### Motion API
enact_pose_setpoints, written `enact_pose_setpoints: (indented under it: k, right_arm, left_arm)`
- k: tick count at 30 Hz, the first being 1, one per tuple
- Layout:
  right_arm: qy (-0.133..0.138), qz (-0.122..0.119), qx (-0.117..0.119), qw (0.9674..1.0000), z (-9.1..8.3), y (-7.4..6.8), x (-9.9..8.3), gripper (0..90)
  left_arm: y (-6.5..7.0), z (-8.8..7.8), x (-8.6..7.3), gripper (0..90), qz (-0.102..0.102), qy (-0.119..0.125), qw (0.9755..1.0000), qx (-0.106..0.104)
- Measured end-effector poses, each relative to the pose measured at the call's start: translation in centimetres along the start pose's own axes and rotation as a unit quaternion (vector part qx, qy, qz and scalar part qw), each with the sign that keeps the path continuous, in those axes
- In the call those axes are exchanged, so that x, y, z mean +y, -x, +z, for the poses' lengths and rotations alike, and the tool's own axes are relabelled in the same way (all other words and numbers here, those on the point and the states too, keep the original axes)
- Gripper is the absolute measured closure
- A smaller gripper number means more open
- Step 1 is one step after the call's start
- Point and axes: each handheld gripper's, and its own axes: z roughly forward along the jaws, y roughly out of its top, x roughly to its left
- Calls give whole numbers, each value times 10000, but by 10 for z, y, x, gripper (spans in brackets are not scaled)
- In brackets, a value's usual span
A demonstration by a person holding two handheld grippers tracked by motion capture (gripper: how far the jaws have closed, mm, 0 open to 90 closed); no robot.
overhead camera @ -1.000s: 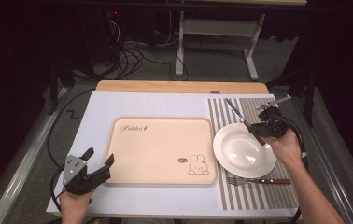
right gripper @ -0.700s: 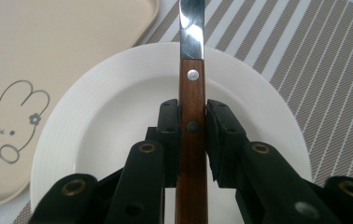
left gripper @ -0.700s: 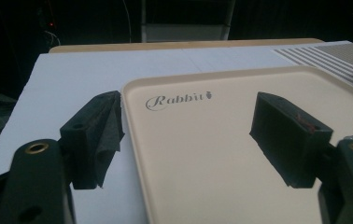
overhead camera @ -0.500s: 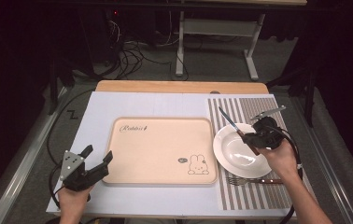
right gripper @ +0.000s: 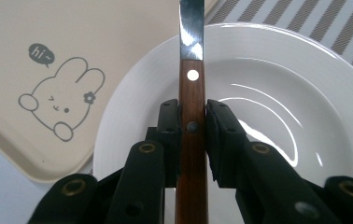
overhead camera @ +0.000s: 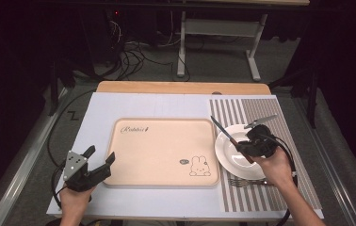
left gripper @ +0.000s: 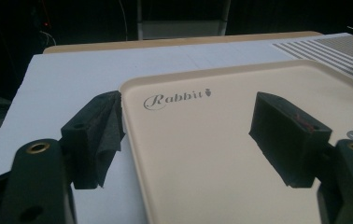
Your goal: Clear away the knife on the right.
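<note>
Above, right gripper [overhead camera: 243,146] jaws clamp knife [overhead camera: 223,132] over plate [overhead camera: 228,160]; left gripper [overhead camera: 101,159] jaws gape.

My matt black right gripper [right gripper: 192,122] clamped a knife [right gripper: 192,93] of smooth brown wood and bright polished steel, above a glossy white plate [right gripper: 277,93], a matt cream plastic tray [right gripper: 95,37], a striped woven mat [overhead camera: 256,113].

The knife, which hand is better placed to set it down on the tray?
Right. The right tool is already shut on the knife above the plate, beside the tray. The left tool is open at the tray's near-left corner.
</note>
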Motion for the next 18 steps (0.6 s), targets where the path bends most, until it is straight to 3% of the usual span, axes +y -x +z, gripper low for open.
enact_pose_setpoints:
  k: [18]
  right_arm:
    - [-24,-401,365,9985,20,-43,15,786]
  left_arm:
    - [0,2,-1,260,-15,-54,10000,-2]
